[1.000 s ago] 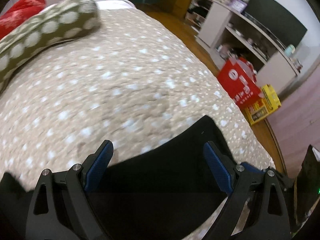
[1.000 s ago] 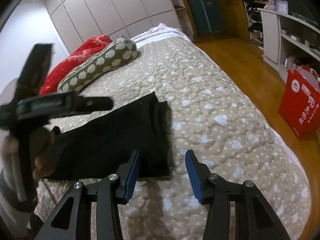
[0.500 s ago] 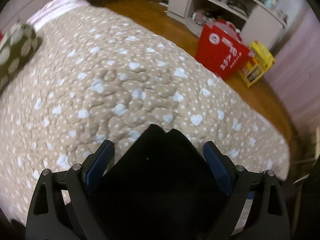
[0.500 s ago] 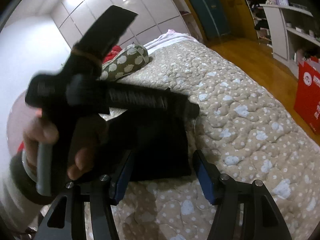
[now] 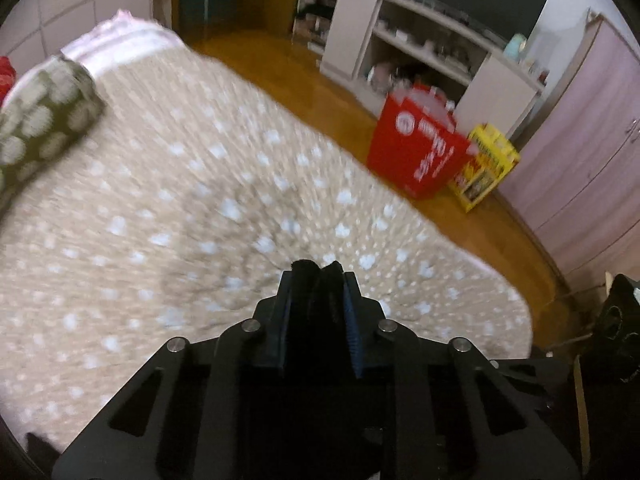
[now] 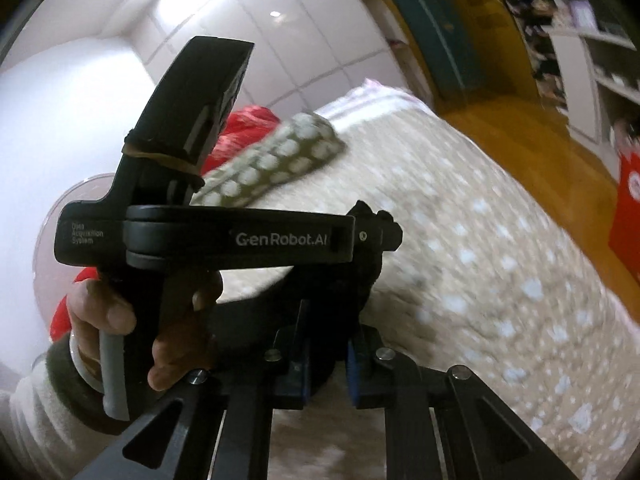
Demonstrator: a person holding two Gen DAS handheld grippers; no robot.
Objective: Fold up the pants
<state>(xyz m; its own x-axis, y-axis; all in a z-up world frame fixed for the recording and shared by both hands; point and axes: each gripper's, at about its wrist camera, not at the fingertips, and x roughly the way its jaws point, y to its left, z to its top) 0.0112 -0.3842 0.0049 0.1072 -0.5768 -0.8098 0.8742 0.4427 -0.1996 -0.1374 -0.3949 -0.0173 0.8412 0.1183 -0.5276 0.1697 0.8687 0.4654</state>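
The black pants [image 5: 307, 267] lie bunched between the blue pads of my left gripper [image 5: 317, 280], which is shut on a fold of the cloth above the beige spotted bedspread [image 5: 160, 220]. In the right wrist view a hand [image 6: 108, 312] holds that left gripper [image 6: 380, 232] side-on, and the pants [image 6: 362, 280] hang dark below its tip. My right gripper [image 6: 327, 360] is low in the middle, its jaws closing with black cloth pinched between the pads. Most of the pants is hidden behind the grippers.
A green spotted pillow [image 5: 40, 120] and a red cushion [image 6: 248, 124] lie at the head of the bed. Beside the bed on the wooden floor [image 5: 280, 64] stand a red bag [image 5: 416, 156], a yellow box [image 5: 486, 168] and a white shelf unit [image 5: 424, 52].
Both grippers went from wide open over the flat pants to closed on the cloth. Both have risen, and the left gripper now fills the right wrist view.
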